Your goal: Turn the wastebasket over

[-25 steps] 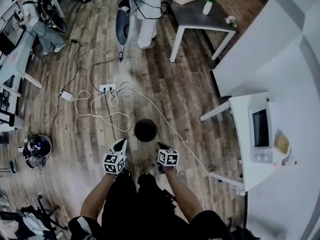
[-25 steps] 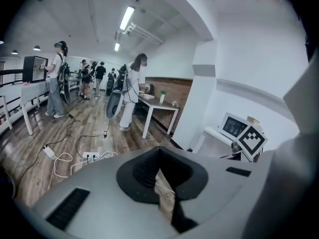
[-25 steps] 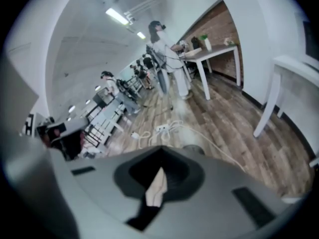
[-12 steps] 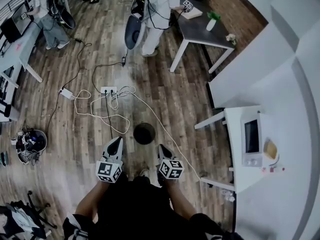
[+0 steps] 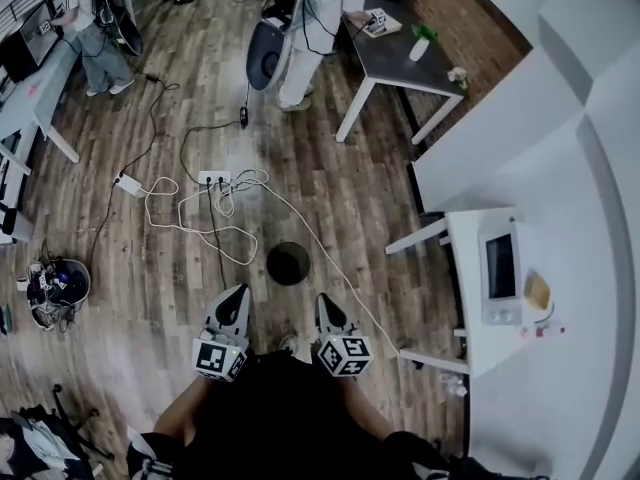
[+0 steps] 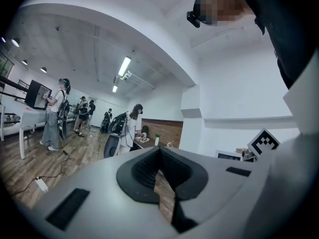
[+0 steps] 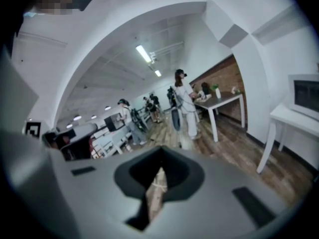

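Note:
The wastebasket is a small dark round bin standing on the wood floor, seen from above; I cannot tell which end is up. My left gripper hangs shut and empty just short of it on the near left. My right gripper hangs shut and empty on the near right. Both are apart from the bin and well above the floor. The left gripper view shows the left gripper pointing level across the room, jaws together. In the right gripper view the right gripper points slightly down, and the bin is in neither gripper view.
A white cable runs across the floor right beside the bin, from a power strip farther back. A white table with an appliance stands at the right, a dark table behind. A bin of clutter sits at the left. People stand at the back.
Both grippers have risen and drawn back toward my body, away from the wastebasket. The head view has lifted too. The wastebasket has not moved.

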